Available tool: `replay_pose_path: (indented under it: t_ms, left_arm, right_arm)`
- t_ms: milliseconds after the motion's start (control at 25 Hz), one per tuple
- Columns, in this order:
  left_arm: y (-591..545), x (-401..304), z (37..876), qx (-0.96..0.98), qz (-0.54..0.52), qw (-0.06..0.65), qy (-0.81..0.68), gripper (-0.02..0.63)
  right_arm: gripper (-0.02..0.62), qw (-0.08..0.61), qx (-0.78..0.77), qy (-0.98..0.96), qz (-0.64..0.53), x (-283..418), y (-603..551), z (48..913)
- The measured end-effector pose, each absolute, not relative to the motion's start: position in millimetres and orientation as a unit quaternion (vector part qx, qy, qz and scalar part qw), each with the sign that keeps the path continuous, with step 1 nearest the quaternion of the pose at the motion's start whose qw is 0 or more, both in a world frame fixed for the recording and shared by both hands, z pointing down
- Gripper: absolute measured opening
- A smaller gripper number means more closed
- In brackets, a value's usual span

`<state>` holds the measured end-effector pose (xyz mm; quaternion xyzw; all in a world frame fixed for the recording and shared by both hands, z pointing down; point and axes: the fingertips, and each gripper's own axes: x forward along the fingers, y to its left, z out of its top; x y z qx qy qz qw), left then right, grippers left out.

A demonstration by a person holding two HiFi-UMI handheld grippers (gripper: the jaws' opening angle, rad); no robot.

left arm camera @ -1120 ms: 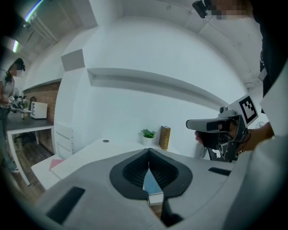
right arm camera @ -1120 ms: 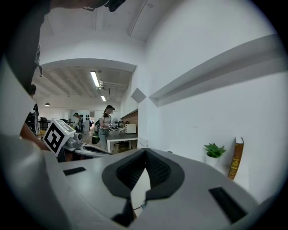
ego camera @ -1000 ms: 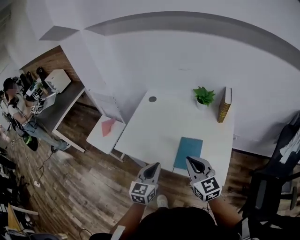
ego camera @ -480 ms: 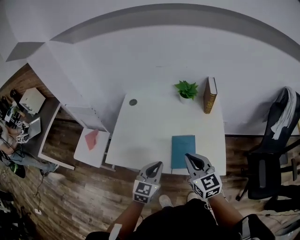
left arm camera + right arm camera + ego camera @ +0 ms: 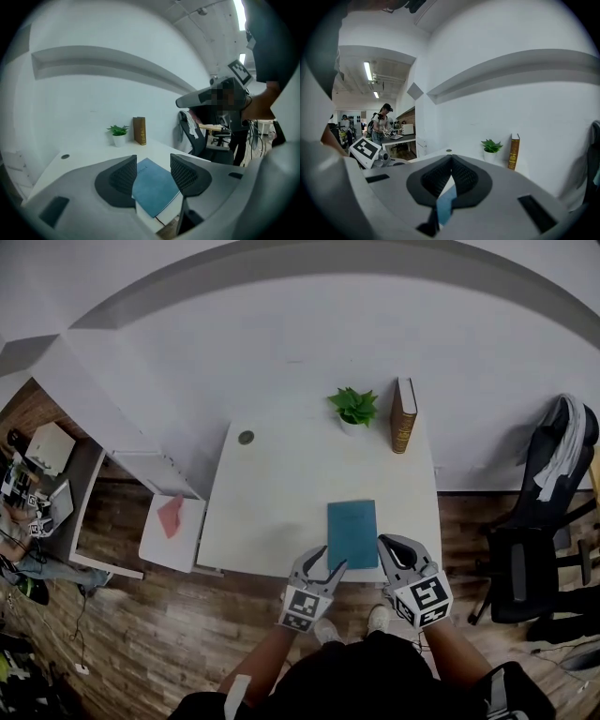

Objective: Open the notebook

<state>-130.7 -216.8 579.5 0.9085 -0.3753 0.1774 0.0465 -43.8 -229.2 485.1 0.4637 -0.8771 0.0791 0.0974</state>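
A closed teal notebook (image 5: 352, 533) lies flat near the front edge of the white table (image 5: 281, 502). It also shows in the left gripper view (image 5: 157, 190). My left gripper (image 5: 325, 563) hovers at the notebook's near left corner. Its jaws have just been opening and now stand open (image 5: 153, 158), with the notebook lying beyond the gap and no pad touching it. My right gripper (image 5: 386, 547) sits just off the notebook's near right corner. In its own view the right gripper (image 5: 451, 158) has its pads met at the tips, holding nothing.
A small potted plant (image 5: 353, 407) and an upright brown book (image 5: 403, 415) stand at the table's far edge by the wall. A round cable hole (image 5: 246, 438) is at the far left. A low side table (image 5: 172, 531) stands left, a black office chair (image 5: 539, 549) right.
Both grippers have moved forward and down to the table's front edge beside the notebook. The left jaws went from shut to open. The notebook has not moved.
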Motion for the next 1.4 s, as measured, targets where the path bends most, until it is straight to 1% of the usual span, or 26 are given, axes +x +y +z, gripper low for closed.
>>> replay_pose_path:
  t_ms: [160,320,400,520,1000,1160,1320,1360,1400]
  left_arm:
    - [-214.9,-99.2,612.7,0.910,0.244,0.015,-0.336,0.239]
    - [-203.6,-60.1,651.9,0.907,0.324,-0.035,-0.266,0.245]
    - [-198.4,-47.0,673.0,0.904,0.357,-0.039,-0.233,0.245]
    - [-197.9,-34.7,699.1,0.899,0.384,-0.023,-0.209,0.245]
    - [-199.9,-18.4,745.6,0.885,0.430,-0.038,-0.173,0.244]
    - [-200.8,-17.2,750.6,0.887,0.431,-0.043,-0.161,0.235]
    - [-201.4,-17.0,750.6,0.890,0.429,-0.034,-0.152,0.232]
    - [-202.7,-16.9,750.0,0.889,0.429,-0.036,-0.153,0.229]
    - [-204.5,-16.6,749.8,0.889,0.430,-0.039,-0.156,0.203]
  right_arm:
    - [-0.002,0.102,0.469,-0.872,0.092,-21.8,-231.7,496.4]
    - [-0.002,0.104,0.476,-0.867,0.108,1.3,-224.7,509.1]
    - [-0.002,0.101,0.480,-0.864,0.116,7.9,-222.4,514.8]
    - [-0.002,0.096,0.482,-0.863,0.118,13.7,-222.7,518.4]
    - [-0.002,0.092,0.503,-0.849,0.132,40.7,-219.7,526.7]
    - [-0.002,0.104,0.503,-0.846,0.142,45.3,-216.9,531.4]
    - [-0.002,0.099,0.511,-0.843,0.139,51.1,-218.7,530.2]
    - [-0.002,0.101,0.511,-0.842,0.142,52.0,-218.2,531.1]
    - [-0.002,0.103,0.510,-0.842,0.144,52.7,-217.6,531.9]
